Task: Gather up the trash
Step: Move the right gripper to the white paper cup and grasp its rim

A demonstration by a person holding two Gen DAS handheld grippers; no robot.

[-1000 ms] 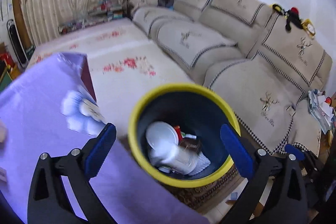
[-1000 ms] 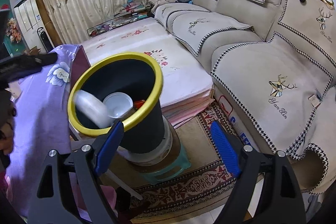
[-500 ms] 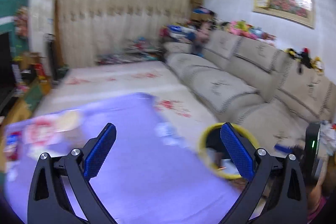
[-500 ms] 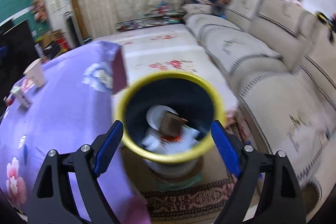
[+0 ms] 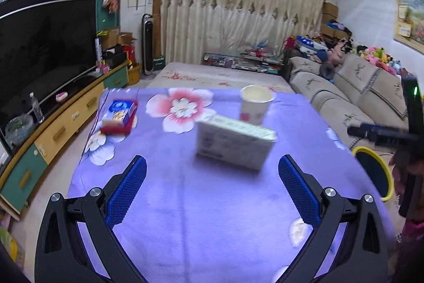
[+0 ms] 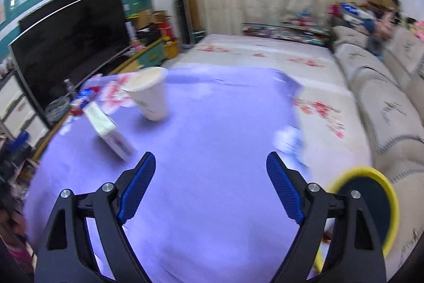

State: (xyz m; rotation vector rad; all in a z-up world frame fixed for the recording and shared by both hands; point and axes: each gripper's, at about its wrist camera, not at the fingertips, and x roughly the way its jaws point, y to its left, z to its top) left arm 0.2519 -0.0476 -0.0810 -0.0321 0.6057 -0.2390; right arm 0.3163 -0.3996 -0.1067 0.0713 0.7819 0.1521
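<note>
A white carton (image 5: 233, 145) lies on the purple flowered tablecloth (image 5: 206, 203), with a paper cup (image 5: 255, 105) upright behind it and a red-and-blue packet (image 5: 119, 117) at the far left. My left gripper (image 5: 212, 184) is open and empty, just short of the carton. My right gripper (image 6: 210, 188) is open and empty over the cloth (image 6: 212, 230); the cup (image 6: 149, 97) and carton (image 6: 108, 131) are ahead to its left. The yellow-rimmed bin (image 6: 368, 206) stands off the table's right edge and also shows in the left wrist view (image 5: 373, 171).
A beige sofa (image 5: 357, 97) runs along the right. A TV (image 5: 39, 49) on a low cabinet (image 5: 58, 134) is at the left. A flowered mat (image 6: 265, 52) lies beyond the table. The right gripper's body (image 5: 392, 134) shows at the right edge of the left wrist view.
Both grippers have swung left from above the bin to face the table. The bin now sits at the right edge of each view. Both stayed open.
</note>
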